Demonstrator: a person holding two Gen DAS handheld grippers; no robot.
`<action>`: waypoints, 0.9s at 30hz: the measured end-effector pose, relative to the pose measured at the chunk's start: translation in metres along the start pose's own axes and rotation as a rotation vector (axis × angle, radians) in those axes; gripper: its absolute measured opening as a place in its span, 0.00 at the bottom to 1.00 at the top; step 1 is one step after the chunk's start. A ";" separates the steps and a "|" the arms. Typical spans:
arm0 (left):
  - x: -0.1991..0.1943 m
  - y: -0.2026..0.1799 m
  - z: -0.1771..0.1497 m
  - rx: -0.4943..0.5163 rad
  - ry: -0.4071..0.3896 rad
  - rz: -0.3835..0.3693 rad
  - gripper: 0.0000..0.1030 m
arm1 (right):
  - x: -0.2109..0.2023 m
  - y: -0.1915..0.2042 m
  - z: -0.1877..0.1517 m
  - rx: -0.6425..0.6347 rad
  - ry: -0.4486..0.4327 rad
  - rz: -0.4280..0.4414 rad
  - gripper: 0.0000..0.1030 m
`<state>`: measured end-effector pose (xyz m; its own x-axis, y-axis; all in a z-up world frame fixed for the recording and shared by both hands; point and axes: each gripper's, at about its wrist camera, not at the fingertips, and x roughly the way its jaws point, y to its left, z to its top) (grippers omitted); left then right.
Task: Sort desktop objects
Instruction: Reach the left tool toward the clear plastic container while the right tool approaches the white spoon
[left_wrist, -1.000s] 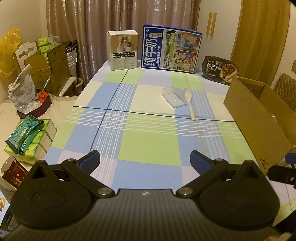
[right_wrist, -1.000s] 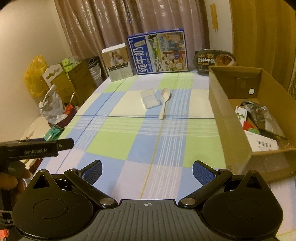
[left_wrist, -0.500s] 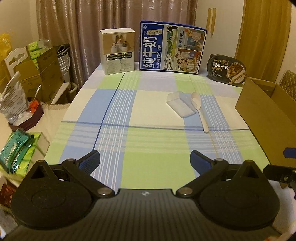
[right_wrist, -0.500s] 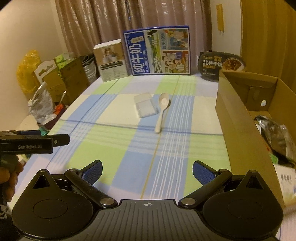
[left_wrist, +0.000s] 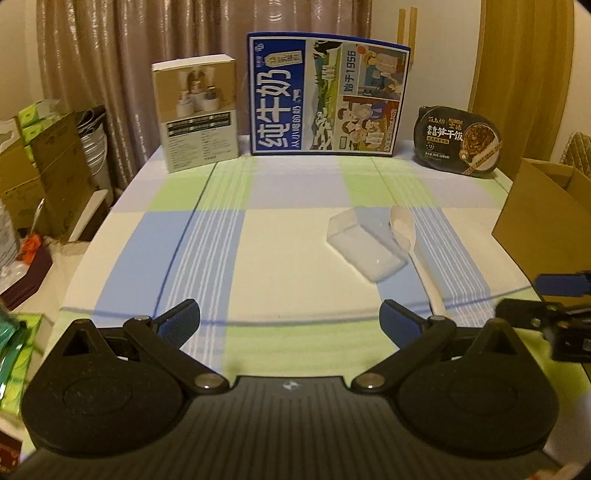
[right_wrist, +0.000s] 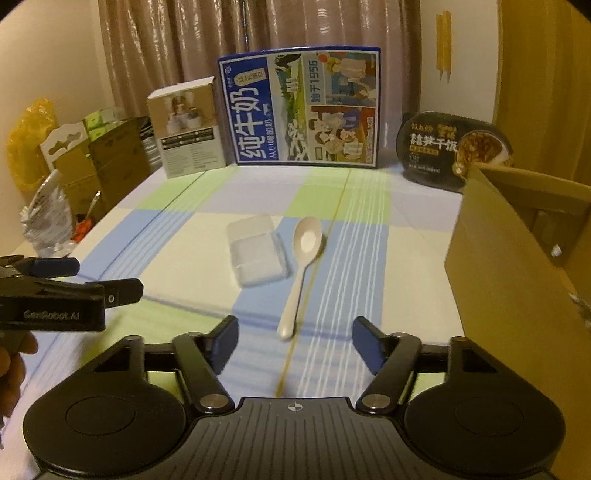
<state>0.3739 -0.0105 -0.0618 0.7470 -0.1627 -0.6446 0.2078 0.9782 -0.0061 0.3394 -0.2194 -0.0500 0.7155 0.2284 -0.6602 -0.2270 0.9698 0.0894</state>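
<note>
1. The left gripper (left_wrist: 290, 317) is held wide open, and nothing is held in it.
2. The right gripper (right_wrist: 294, 338) is held wide open and empty too.
3. A white spoon (right_wrist: 301, 266) is seen just beside the clear box (right_wrist: 256, 254), near the cardboard box (right_wrist: 517, 258).

white spoon (right_wrist: 300, 273), clear plastic box (right_wrist: 255, 254), blue-green-cream checked tablecloth (left_wrist: 266, 243), brown cardboard box (right_wrist: 509, 266)
</note>
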 end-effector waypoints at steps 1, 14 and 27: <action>0.005 -0.001 0.001 0.006 -0.006 -0.006 0.99 | 0.008 -0.001 0.002 -0.006 -0.003 -0.005 0.58; 0.051 0.005 0.009 0.022 -0.018 -0.051 0.99 | 0.093 -0.013 0.018 -0.057 -0.020 -0.093 0.58; 0.059 0.017 0.000 -0.006 0.010 -0.045 0.99 | 0.116 -0.006 0.009 -0.076 -0.046 -0.052 0.35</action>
<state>0.4218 -0.0036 -0.1000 0.7308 -0.2049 -0.6511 0.2369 0.9707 -0.0395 0.4294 -0.1975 -0.1205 0.7569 0.1836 -0.6272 -0.2369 0.9715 -0.0015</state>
